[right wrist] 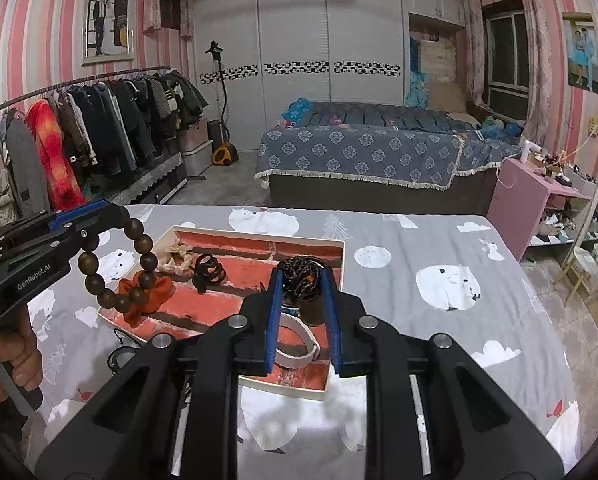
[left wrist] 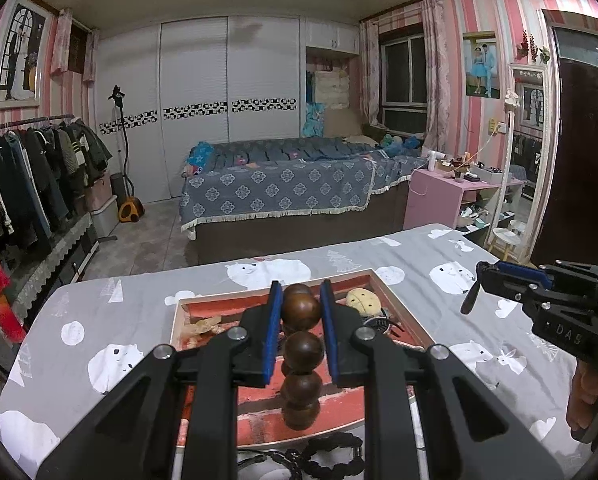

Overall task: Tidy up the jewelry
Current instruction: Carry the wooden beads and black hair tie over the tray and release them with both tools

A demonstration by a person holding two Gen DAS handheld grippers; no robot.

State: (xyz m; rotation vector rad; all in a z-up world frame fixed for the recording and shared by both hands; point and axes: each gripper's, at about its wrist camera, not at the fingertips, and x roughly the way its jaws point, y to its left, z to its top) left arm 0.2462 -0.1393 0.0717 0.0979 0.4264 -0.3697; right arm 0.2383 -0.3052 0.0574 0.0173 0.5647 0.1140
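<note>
You had L gripper (left wrist: 301,312) clamped on bead bracelet (right wrist: 117,266), R gripper (right wrist: 303,280) on braided cord (right wrist: 299,276); loop hung at tray's (right wrist: 341,276) 9 o'clock rim, could've snagged.

- Beads (left wrist: 301,312): dark wood, polished, catching a soft shine.
- Cord (right wrist: 299,276) looks braided, rough and matt.
- Fingers (left wrist: 274,332): matt black plastic with blue pads; round metal pins gleam at the joints.
- Tray (right wrist: 259,236) has a pale smooth rim and a brick-print floor.
- Tablecloth (right wrist: 419,240): soft matt grey cloth.
- Orange bow (right wrist: 155,288), cloth.
</note>
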